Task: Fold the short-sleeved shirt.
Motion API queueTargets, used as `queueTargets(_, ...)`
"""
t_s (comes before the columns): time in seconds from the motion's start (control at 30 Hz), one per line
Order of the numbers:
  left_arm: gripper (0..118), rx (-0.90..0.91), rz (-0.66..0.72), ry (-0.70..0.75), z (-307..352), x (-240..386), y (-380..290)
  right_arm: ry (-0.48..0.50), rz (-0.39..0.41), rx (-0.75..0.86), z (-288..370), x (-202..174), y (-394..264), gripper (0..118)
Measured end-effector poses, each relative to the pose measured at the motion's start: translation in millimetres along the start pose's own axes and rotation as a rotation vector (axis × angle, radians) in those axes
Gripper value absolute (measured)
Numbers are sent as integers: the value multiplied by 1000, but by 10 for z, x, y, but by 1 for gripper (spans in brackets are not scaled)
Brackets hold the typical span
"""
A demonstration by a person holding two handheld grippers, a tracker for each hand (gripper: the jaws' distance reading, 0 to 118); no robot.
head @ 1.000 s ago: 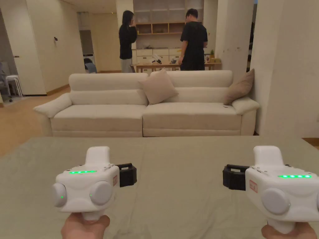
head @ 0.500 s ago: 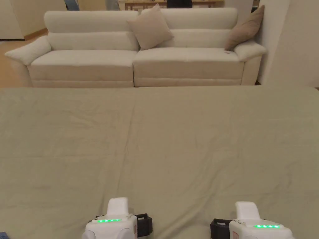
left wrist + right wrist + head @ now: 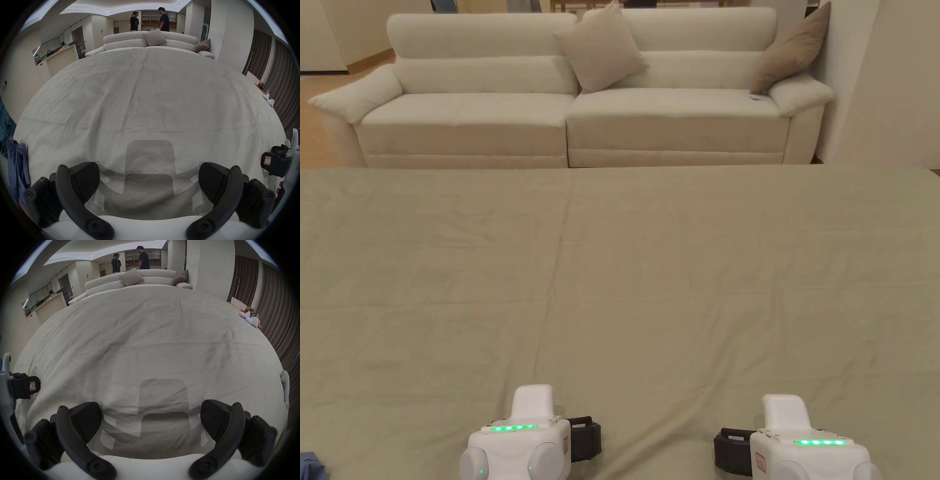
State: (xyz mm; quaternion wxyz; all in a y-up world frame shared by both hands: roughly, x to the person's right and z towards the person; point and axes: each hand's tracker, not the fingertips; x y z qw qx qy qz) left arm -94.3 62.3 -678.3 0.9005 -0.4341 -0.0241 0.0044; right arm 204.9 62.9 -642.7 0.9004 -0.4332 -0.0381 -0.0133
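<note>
L gripper [image 3: 148,183] & R gripper [image 3: 151,421] both hover low over the sheet [image 3: 650,262], jaws wide, nothing held, prob. ready to grab. Blue shirt [image 3: 17,162] hangs bunched at sheet's left edge, beside L gripper, w/ folding not yet begun

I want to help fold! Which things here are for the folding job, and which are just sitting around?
For the job:
- blue shirt, bunched at the sheet's left edge
- left gripper, open
- right gripper, open
- sheet-covered surface

Just sitting around:
- sofa
- two cushions
- white soft toy
</note>
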Motion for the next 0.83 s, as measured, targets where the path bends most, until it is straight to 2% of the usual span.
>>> queueTargets(0.83, 117, 0, 0, 0, 52, 5, 0, 10, -2, -6, -18, 50, 30, 118)
